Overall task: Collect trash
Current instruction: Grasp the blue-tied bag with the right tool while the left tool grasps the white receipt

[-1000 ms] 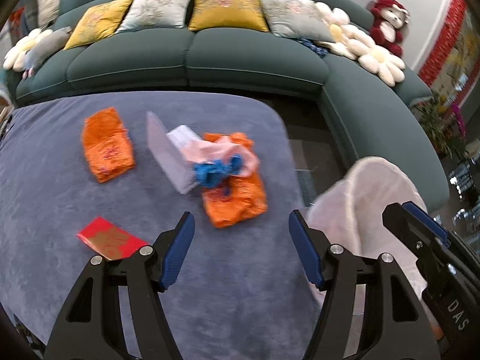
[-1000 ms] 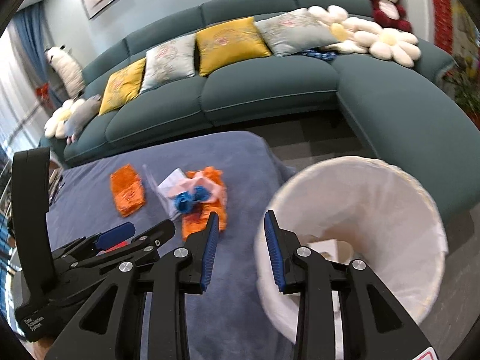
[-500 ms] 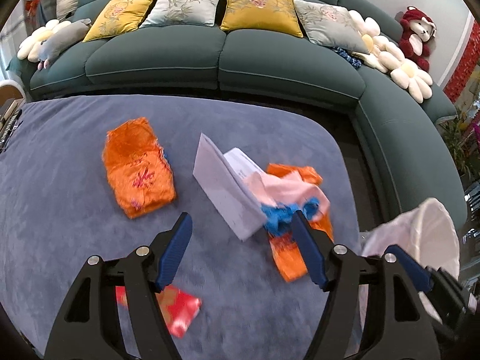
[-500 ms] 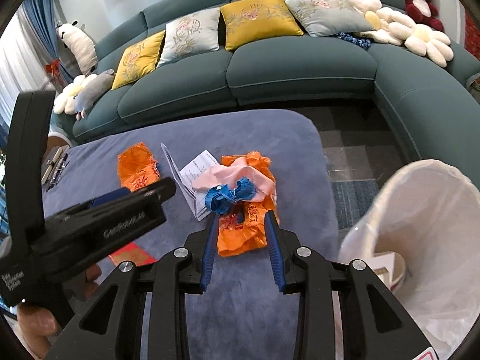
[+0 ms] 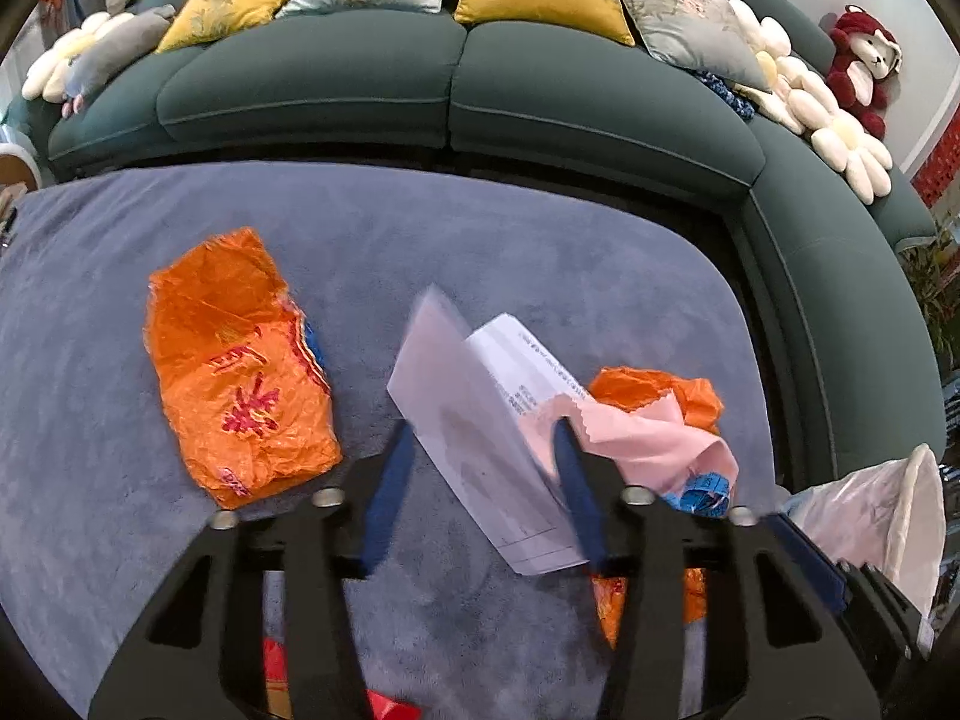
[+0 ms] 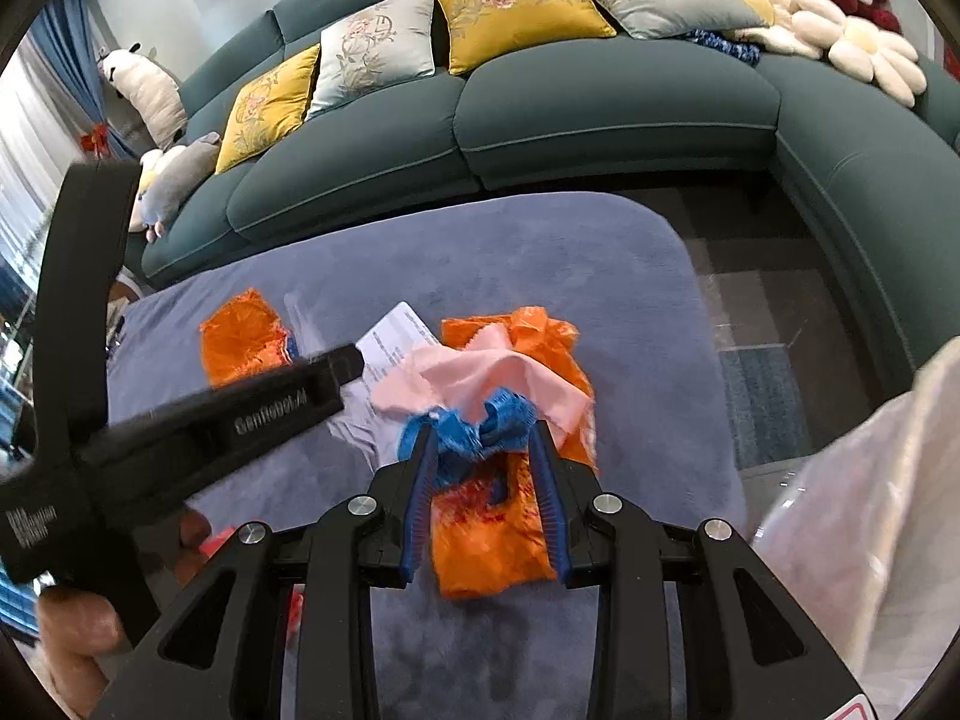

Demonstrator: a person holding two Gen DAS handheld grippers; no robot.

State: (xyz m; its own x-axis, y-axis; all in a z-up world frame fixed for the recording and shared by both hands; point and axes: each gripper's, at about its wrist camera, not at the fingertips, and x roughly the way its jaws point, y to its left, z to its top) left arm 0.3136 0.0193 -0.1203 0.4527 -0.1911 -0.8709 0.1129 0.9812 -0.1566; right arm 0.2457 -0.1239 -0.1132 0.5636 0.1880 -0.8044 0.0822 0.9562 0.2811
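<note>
A grey-blue plush-covered table is shown from two cameras fixed on hand-held grippers, with a dark green curved sofa behind it. Several pieces of trash are scattered on the table.

Two crumpled orange plastic wrappers are counted. One orange wrapper, printed with red characters, lies alone toward the left. The second orange wrapper lies to the right, partly covered by other trash. A folded white paper sheet with printed lines is propped up between the two wrappers, tilted on its edge. A pale pink cloth with a zigzag-cut edge is draped over the second wrapper and touches the paper. A crumpled bright blue strip is bunched on top of the pink cloth and the wrapper. A red packet is partly visible at the near table edge, mostly hidden by the gripper.

The left gripper is seen with its blue-padded jaws closing around the white paper, which stands between them; whether the pads already press on it cannot be told. The right gripper is held with its jaws partly apart on either side of the blue strip, over the second wrapper; a firm grip cannot be confirmed.

A bin lined with a white plastic bag stands off the table's right edge. Four square cushions are counted on the sofa, two yellow and two pale grey. A red plush toy sits at the sofa's far right end.
</note>
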